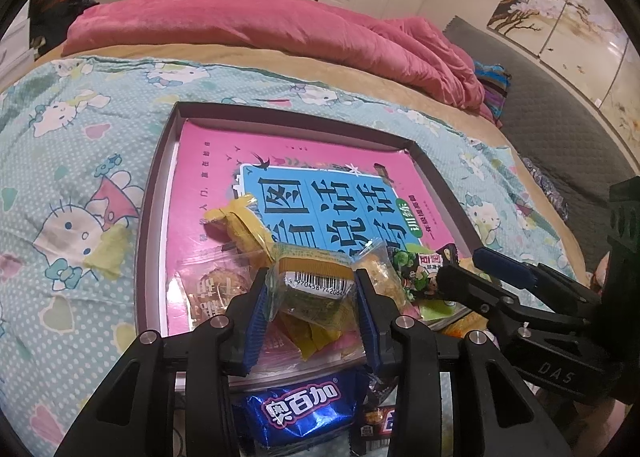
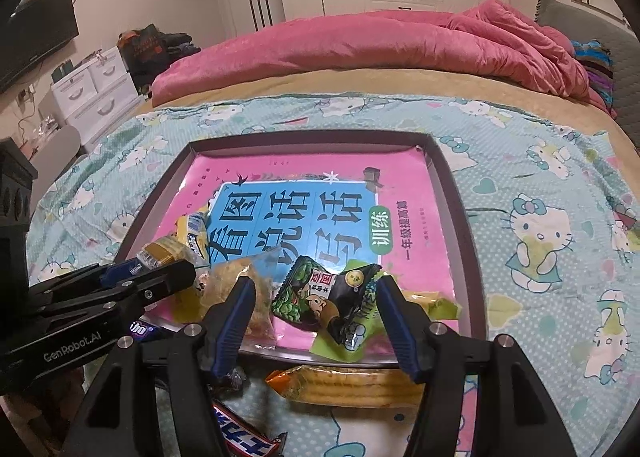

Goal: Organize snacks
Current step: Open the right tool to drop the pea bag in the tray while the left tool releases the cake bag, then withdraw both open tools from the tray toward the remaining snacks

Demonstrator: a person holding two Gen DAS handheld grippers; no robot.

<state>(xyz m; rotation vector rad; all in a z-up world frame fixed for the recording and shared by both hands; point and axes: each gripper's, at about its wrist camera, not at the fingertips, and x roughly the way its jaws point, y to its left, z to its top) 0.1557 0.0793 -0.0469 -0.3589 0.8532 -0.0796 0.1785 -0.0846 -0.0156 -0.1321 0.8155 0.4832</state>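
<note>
A shallow dark-rimmed box (image 1: 158, 177) with a pink and blue printed floor lies on the bed; it also shows in the right wrist view (image 2: 444, 177). My left gripper (image 1: 310, 289) is shut on a clear-wrapped green cake with a barcode (image 1: 316, 285), held above the box's near edge. My right gripper (image 2: 312, 297) is open around a black and green snack packet (image 2: 320, 297) lying in the box. Several wrapped snacks lie in the near part of the box, among them a yellow packet (image 1: 244, 225) and a clear-wrapped pastry (image 2: 244, 289).
Outside the box near its front edge lie a blue packet (image 1: 304, 413), an orange biscuit sleeve (image 2: 344, 381) and a chocolate bar (image 2: 240, 433). A Hello Kitty sheet (image 1: 60, 185) covers the bed, with a pink duvet (image 2: 360, 45) behind.
</note>
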